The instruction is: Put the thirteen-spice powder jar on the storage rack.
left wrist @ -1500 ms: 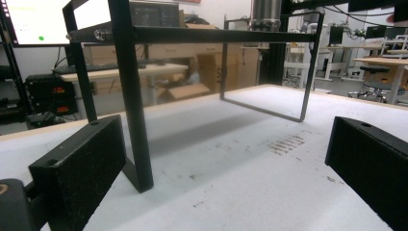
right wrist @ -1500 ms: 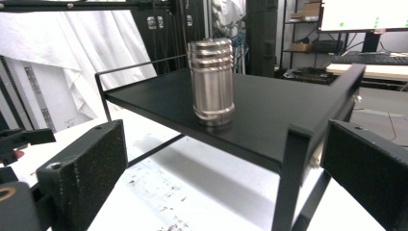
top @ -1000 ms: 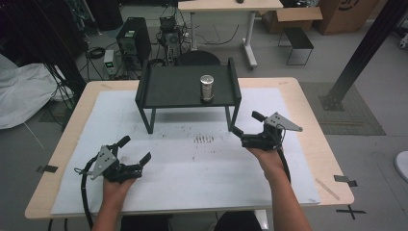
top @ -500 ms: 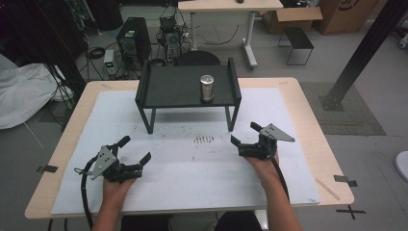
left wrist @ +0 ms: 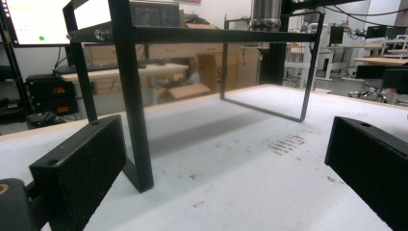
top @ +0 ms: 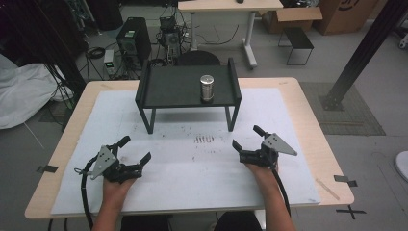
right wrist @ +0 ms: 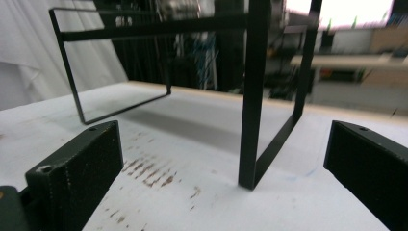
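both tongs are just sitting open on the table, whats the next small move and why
Probably lift the right tongs and carry them forward toward the metal canister on the black raised shelf. Both the right and the left tongs sit low on the white mat, open and empty. The canister is the only loose object, and it stands on the shelf's right half, nearer the right hand.

Metal can [left wrist: 266, 14] top cut off by frame edge, right gripper view blurred
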### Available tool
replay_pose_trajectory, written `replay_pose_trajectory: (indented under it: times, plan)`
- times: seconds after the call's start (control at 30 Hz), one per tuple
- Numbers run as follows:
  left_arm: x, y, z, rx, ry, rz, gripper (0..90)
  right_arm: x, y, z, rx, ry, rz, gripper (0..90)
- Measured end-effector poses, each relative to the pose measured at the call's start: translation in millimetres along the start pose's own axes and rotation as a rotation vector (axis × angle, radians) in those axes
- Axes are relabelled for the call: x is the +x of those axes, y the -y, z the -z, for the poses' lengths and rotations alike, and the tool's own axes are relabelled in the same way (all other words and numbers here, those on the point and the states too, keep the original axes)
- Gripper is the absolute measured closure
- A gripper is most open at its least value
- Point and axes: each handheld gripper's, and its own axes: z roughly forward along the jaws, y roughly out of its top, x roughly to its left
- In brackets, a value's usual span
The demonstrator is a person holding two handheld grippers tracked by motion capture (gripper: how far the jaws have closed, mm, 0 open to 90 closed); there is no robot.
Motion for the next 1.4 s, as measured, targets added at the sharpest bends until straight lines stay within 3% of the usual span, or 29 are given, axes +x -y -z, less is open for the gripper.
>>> replay_pose_trajectory:
  times: [0.1, 0.5, 1.4]
  plan:
    - [-0.1, 0.1, 0.0, 0.000, 0.000, -0.001, 1.4, 5.2, 1.1, 3.0, -0.029, 0.011, 0.048, 0.0]
    - [-0.2, 0.3, 0.4, -0.005, -0.002, 0.003, 1.1, 2.7, 1.1, 2.9, -0.026, 0.012, 0.022, 0.0]
    - [0.0, 0.2, 0.4, -0.004, -0.001, 0.005, 1.2, 3.4, 1.2, 2.9, -0.028, 0.012, 0.029, 0.0]
